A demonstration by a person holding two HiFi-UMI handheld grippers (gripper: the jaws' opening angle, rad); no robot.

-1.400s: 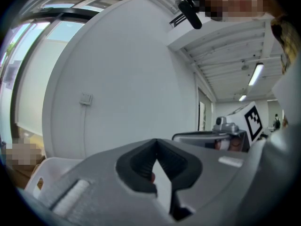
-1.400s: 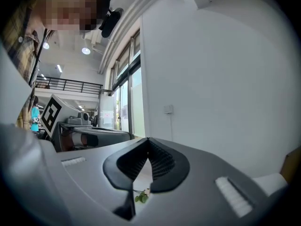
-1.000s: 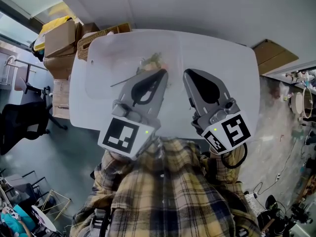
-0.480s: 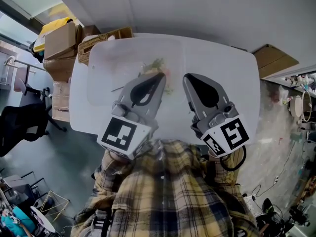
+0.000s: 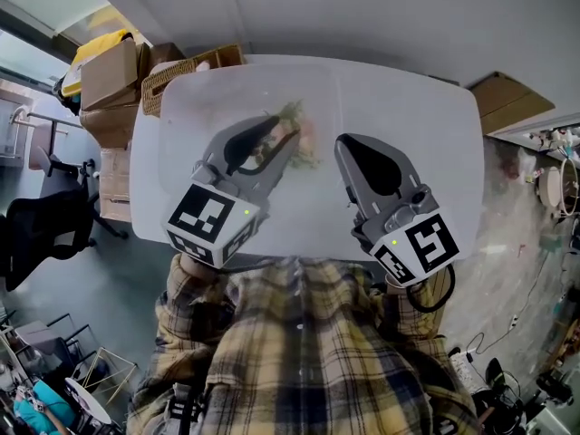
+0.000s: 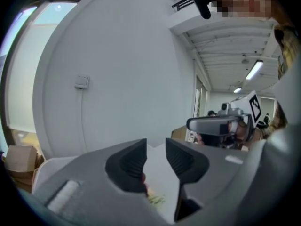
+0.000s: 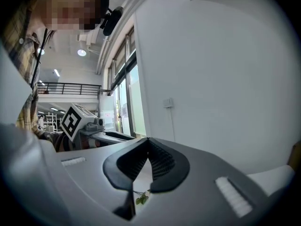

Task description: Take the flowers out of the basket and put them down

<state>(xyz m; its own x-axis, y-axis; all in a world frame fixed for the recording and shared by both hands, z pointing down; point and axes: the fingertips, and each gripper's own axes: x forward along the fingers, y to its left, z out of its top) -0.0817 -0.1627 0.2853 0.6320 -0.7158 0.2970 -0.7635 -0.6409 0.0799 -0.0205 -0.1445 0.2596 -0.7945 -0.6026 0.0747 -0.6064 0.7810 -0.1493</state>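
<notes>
White walls and a grey floor frame the scene, and the white worktop (image 5: pixel 408 125) fills most of what we look down on. At its far left corner stand stacked cardboard boxes (image 5: pixel 109 71), and a wicker basket (image 5: pixel 186 72) sits beside them, well apart from where we are working. We judge the basket's part is over, since the flowers (image 5: pixel 299 132) now lie out on the bare worktop near its middle.

Our left claw (image 5: pixel 279 132) reaches forward and slightly downward over that spot. Its jaws have just been opening, and in the left gripper view they stand apart (image 6: pixel 155 145) with white worktop showing through the gap. The pads press on nothing. We read this as the letting-go step: the claw is low so that the stems settle instead of dropping.

Our right claw (image 5: pixel 352 150) hangs level to the right of the flowers, its tips drawn together (image 7: pixel 148 142) and empty. It seems only to wait, out of the way.

The flowers lie just under and a little beyond the left claw's tips; a touch of pink and green (image 6: pixel 149 194) peeps below the left jaw's inner edge. A small green sprig (image 7: pixel 141 197) shows on the worktop beneath the right claw's closed jaws.
</notes>
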